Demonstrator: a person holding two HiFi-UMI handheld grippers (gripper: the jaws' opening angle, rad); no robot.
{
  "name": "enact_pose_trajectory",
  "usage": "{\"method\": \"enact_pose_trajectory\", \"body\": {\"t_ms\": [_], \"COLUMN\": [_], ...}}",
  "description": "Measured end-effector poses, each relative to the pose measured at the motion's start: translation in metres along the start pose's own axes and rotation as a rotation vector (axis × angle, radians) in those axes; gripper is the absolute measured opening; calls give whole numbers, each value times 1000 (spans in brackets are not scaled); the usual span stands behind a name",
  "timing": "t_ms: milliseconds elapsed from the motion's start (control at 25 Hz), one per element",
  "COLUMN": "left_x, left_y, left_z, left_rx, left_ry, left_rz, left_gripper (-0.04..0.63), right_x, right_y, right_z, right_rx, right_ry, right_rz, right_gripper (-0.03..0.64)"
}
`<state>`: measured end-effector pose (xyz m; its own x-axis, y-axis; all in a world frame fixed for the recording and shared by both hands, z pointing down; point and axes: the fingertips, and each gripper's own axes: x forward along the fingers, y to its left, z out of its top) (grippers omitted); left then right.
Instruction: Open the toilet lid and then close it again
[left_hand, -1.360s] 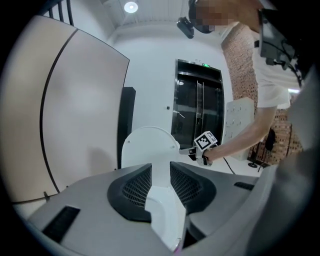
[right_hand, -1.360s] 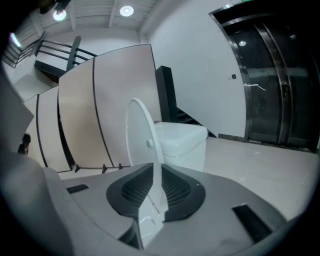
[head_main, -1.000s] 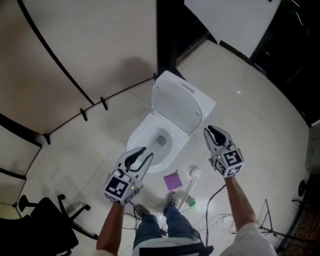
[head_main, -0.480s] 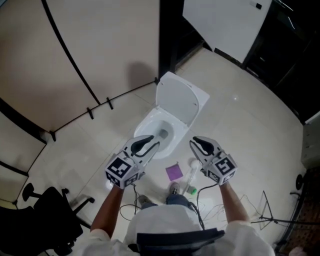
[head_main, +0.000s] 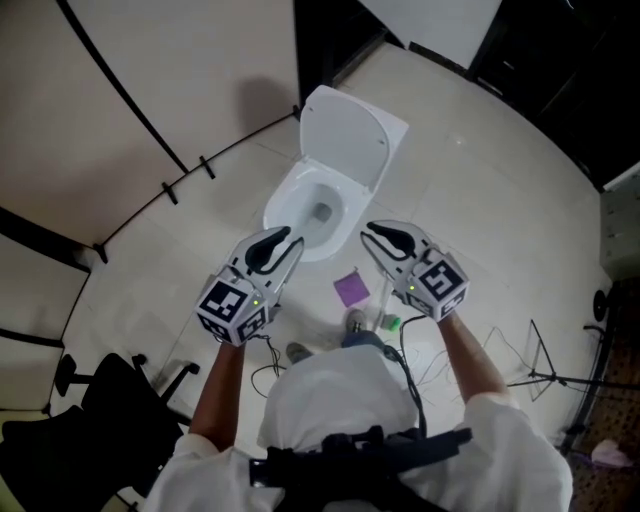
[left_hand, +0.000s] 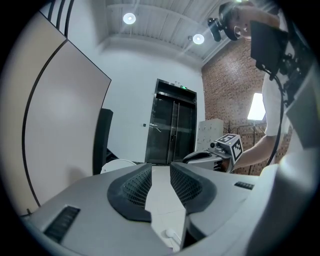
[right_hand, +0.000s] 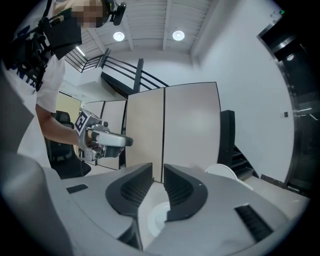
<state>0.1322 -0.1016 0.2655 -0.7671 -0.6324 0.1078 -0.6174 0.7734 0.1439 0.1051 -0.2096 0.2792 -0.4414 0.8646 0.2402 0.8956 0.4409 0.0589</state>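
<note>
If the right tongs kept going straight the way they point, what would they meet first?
Probably the beige partition panel, passing just above the toilet bowl; depth is unclear.

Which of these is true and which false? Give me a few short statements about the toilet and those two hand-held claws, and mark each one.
1. The toilet lid stands raised, so the bowl is uncovered. True.
2. The left gripper is clamped on the lid. False: it is held in the air short of the toilet, its jaws apart with nothing between them.
3. A small purple thing lies on the floor just in front of the toilet. True.
4. The right gripper carries a bottle. False: nothing is between its jaws, which show only a narrow gap.
</note>
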Motion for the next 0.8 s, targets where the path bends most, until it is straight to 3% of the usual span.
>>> {"method": "enact_pose_trajectory", "body": {"t_ms": [200, 520, 800], "left_x": [2, 2, 21], "left_y": [0, 0, -2], "left_z": [-1, 10, 9], "left_rx": [26, 12, 9], "left_ry": [35, -49, -27], "left_rz": [24, 59, 59], "left_gripper": [104, 107, 107], "right_x": [-1, -8, -10], "right_y": [1, -3, -27], "right_z": [1, -9, -16], "right_rx": [-3, 2, 16], "right_ry": [9, 42, 11], "right_rz": [0, 2, -15], "right_gripper": [67, 67, 67]}}
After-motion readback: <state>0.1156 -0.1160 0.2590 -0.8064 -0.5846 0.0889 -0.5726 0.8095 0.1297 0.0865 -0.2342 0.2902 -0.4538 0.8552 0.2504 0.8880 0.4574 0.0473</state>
